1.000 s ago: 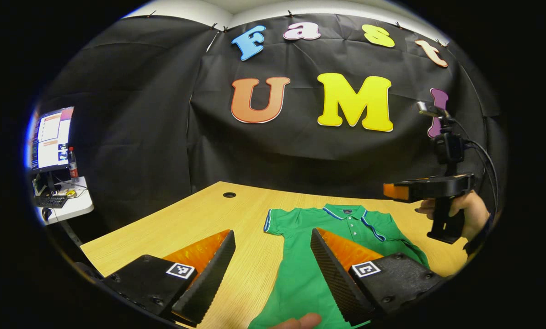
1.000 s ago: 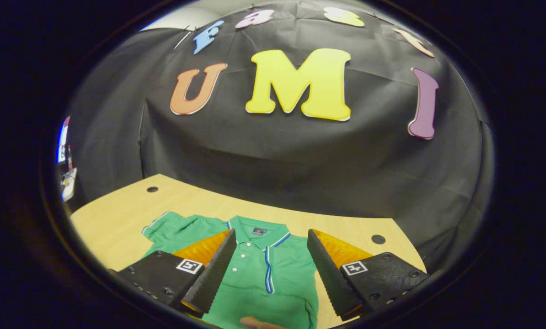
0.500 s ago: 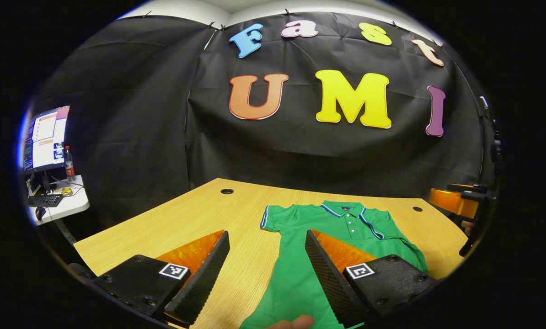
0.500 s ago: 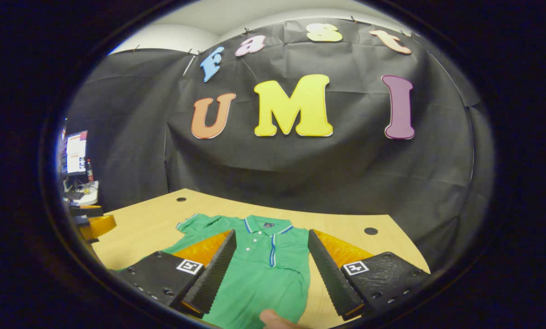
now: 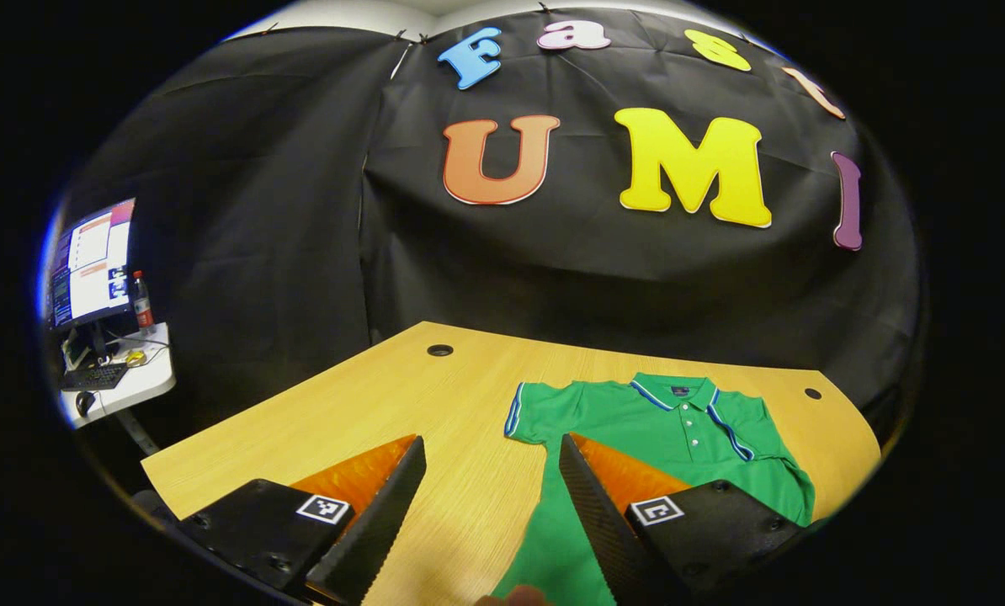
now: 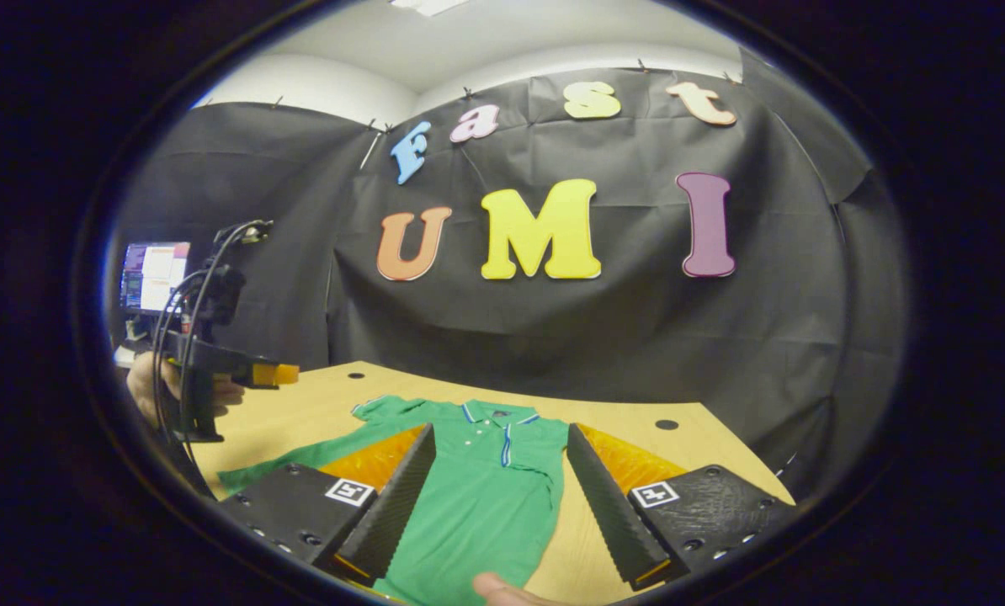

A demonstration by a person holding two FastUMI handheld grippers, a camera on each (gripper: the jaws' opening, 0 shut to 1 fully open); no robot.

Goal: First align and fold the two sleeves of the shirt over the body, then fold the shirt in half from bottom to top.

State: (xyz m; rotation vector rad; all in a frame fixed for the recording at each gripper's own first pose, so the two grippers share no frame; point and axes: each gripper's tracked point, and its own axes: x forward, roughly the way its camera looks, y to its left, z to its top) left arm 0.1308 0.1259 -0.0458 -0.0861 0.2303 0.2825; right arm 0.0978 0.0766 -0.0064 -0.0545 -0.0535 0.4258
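Green polo shirt (image 5: 662,425) lies flat on the wooden surface (image 5: 359,421), collar toward the black cloth wall, buttons up. In the left gripper view its left sleeve (image 5: 529,411) spreads out to the side, while the right sleeve (image 5: 776,480) lies folded in along the body. The left tool (image 5: 490,505) hovers above the surface near the shirt's lower edge, fingers spread apart and gripping nothing. In the right gripper view the right tool (image 6: 498,497) hangs over the shirt's body (image 6: 477,505), its fingers likewise parted and empty; farther off, a hand (image 6: 153,387) holds the left tool above the surface's edge. A monitor (image 5: 90,261) stands on a side desk.
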